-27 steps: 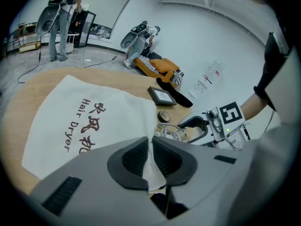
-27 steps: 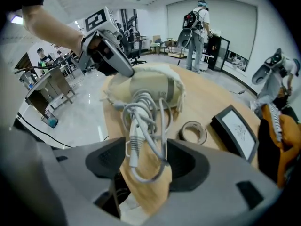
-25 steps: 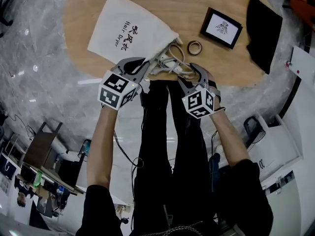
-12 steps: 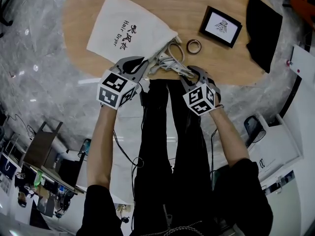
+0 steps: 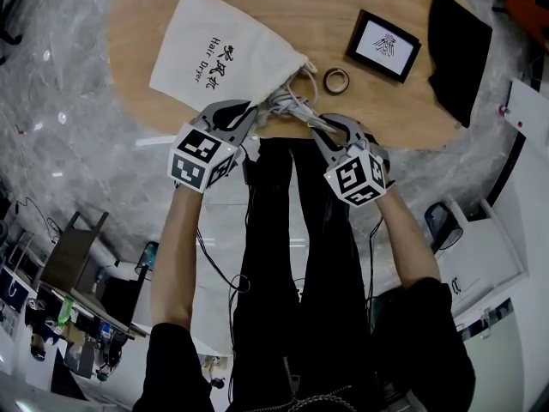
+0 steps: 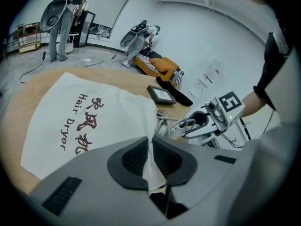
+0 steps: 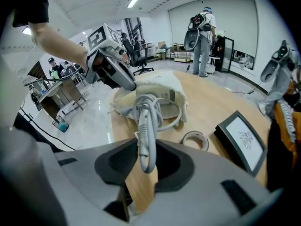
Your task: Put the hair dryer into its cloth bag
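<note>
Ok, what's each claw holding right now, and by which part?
Left claw: shut on the cloth bag, pinching its mouth edge. Right claw: its jaws have just been closing and now grip the hair dryer's white power cord near its loose end.

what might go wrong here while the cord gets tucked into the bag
The right tool, whose jaws have just been closing, pinches the cord only near its end; the loose loops outside the cloth bag could snag on its mouth or slide off the table edge close by. The left tool holds just a thin fold of the bag's rim, which might slip free. The tape ring lies beside the loops and could get swept along.
</note>
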Available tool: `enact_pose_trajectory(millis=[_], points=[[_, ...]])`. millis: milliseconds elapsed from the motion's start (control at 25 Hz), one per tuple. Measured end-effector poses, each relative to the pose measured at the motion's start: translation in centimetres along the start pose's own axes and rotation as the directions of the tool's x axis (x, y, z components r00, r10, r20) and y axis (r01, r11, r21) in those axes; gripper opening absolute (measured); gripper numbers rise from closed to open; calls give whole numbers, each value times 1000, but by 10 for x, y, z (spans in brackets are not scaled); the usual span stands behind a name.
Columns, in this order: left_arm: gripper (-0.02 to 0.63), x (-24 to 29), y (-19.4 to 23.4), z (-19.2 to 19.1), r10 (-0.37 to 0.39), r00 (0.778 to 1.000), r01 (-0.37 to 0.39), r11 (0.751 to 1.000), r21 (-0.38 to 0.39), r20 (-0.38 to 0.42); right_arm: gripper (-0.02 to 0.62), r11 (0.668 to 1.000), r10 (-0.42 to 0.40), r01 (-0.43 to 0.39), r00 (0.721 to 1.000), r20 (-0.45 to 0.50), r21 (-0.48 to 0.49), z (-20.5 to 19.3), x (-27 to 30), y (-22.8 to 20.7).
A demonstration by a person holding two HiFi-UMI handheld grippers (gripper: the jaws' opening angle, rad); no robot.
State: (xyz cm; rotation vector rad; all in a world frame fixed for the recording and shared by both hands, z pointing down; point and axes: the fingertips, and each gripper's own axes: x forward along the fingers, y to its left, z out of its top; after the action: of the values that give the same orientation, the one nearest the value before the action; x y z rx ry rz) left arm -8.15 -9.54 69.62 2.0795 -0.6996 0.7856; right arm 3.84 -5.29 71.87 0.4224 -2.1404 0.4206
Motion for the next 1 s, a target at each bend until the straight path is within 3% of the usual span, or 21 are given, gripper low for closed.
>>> enact_pose_trajectory(millis=[440, 1000], points=[[36, -2, -4, 5, 6, 1000, -6, 1000, 11, 4, 106, 998, 61, -60, 997, 50, -29, 40, 12, -16], [36, -1, -4, 7, 9, 1000, -9, 1000, 5, 16, 104, 997, 72, -72, 996, 48, -18, 50, 37, -14]])
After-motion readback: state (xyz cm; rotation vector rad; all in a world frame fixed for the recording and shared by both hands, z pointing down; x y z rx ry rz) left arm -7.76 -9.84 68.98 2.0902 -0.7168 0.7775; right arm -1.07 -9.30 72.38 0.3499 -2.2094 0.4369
